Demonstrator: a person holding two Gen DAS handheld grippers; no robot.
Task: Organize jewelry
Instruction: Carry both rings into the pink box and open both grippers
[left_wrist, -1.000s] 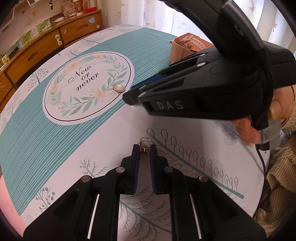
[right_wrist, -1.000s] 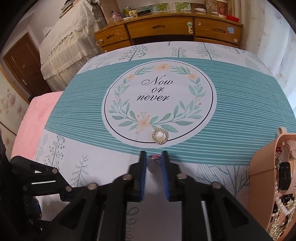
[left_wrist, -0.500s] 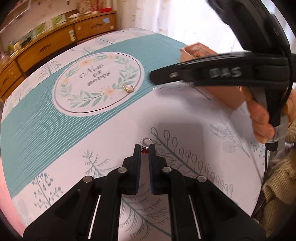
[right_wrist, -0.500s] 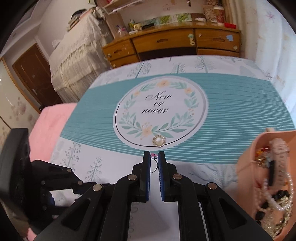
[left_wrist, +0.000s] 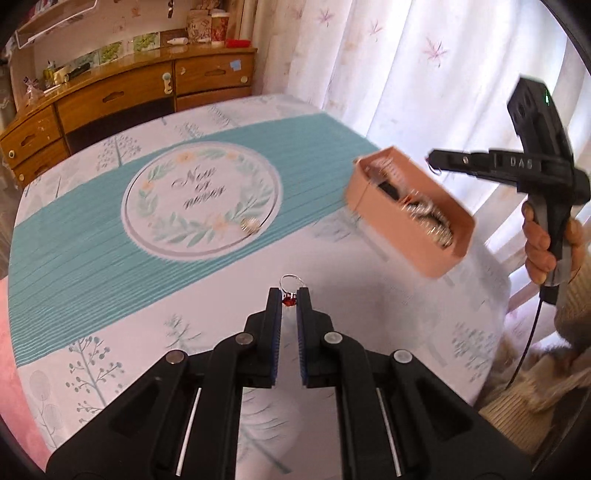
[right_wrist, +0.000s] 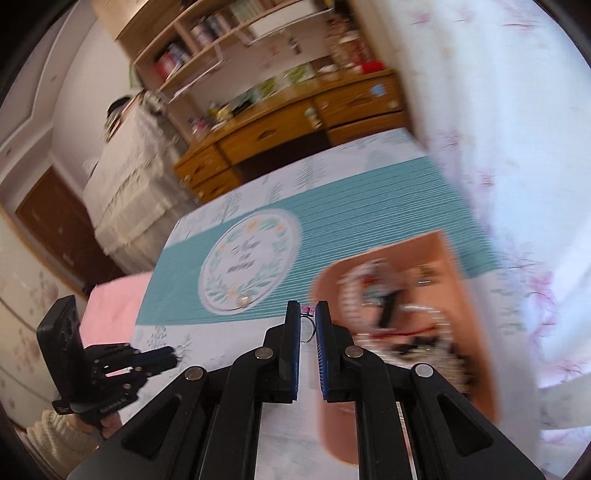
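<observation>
My left gripper (left_wrist: 289, 295) is shut on a silver ring with a red stone (left_wrist: 289, 291) and holds it above the tablecloth. My right gripper (right_wrist: 307, 312) is shut on a small ring with a pink stone (right_wrist: 307, 318), raised high beside the pink jewelry box (left_wrist: 406, 218). The box holds several pieces of jewelry and shows blurred in the right wrist view (right_wrist: 402, 321). A pearl brooch (left_wrist: 250, 225) lies on the wreath print, also in the right wrist view (right_wrist: 243, 300). The right gripper (left_wrist: 434, 160) appears at the right of the left wrist view.
The table carries a teal and white cloth (left_wrist: 92, 236) with a round "Now or never" print. A wooden dresser (left_wrist: 122, 96) stands behind it. Curtains (left_wrist: 424, 62) hang at the right. A pink mat (right_wrist: 114, 299) lies at the left edge.
Both grippers have lifted away from the table with their rings. The right gripper has swung up and to the right, over toward the jewelry box. The brooch has not moved.
</observation>
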